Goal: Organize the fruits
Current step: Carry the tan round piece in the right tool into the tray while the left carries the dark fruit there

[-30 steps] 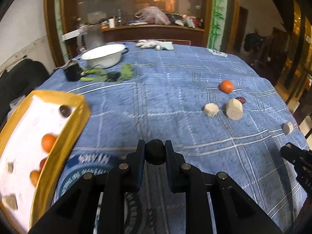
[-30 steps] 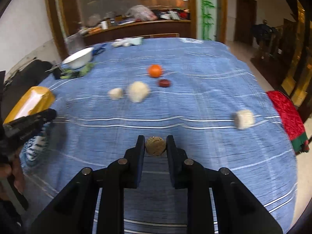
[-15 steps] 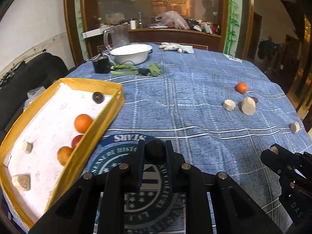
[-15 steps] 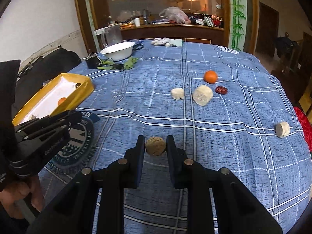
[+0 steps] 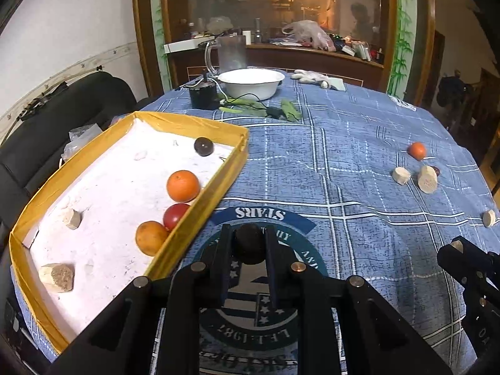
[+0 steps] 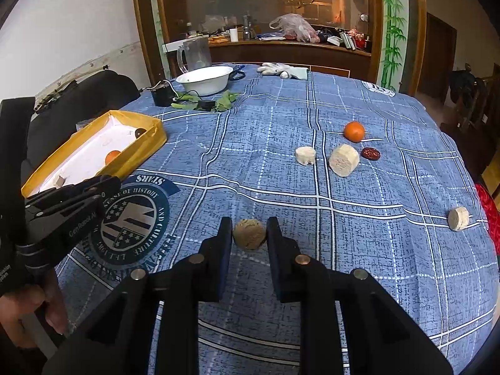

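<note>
My left gripper (image 5: 249, 242) is shut on a dark round fruit (image 5: 249, 247), held above the round emblem on the cloth, just right of the yellow-rimmed tray (image 5: 203, 215). In the tray lie an orange (image 5: 182, 186), a red fruit (image 5: 175, 215), a yellow-brown fruit (image 5: 151, 237), a dark ball (image 5: 203, 146) and pale chunks. My right gripper (image 6: 249, 234) is shut on a tan rough ball (image 6: 249, 234) over the blue cloth. On the cloth farther right lie an orange (image 6: 354, 131), a dark red fruit (image 6: 370, 153) and pale chunks (image 6: 343, 160).
A white bowl (image 6: 204, 78), a clear jug (image 6: 193, 53), a black device (image 6: 162, 95) with a cable and green leaves (image 6: 218, 101) stand at the table's far left. White gloves (image 6: 281, 69) lie at the far edge. A black chair (image 5: 62, 115) stands beside the tray. A hand (image 6: 28, 309) holds the left gripper.
Both grippers, each with its fruit, have swung left toward the tray. The tray now sits closer and fuller in the left wrist view.
</note>
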The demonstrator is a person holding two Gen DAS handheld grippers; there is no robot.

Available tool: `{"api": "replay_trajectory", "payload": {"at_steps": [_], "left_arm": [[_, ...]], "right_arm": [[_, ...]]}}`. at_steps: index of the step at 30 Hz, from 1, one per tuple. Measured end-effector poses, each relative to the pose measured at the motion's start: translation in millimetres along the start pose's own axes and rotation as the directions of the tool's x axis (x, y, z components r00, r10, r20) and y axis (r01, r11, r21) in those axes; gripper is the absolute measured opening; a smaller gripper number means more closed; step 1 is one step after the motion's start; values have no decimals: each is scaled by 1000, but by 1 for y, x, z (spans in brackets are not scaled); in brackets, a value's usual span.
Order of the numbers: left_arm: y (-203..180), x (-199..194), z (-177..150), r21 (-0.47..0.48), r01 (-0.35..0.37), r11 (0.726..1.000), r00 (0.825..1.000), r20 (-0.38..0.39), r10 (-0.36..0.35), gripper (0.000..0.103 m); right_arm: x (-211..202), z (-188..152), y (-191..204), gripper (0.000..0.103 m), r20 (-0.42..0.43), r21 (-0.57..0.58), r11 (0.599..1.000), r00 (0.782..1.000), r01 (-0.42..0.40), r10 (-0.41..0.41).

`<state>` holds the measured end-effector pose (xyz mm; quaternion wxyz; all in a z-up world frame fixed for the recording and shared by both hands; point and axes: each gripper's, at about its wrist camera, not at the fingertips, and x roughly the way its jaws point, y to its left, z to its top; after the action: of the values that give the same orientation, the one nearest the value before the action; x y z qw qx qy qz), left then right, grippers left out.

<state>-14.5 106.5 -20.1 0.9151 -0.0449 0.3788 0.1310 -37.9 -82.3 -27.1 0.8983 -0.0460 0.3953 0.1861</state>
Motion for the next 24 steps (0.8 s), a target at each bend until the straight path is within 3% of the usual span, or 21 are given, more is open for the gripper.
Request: {"api": "replay_trajectory", "payload": {"at_steps": [24], "left_arm": [[32, -8, 5, -56, -48, 997, 999, 8, 48, 18]], "right_arm": [[-3, 15, 31, 24, 20, -68, 997, 999, -26, 27]]}}
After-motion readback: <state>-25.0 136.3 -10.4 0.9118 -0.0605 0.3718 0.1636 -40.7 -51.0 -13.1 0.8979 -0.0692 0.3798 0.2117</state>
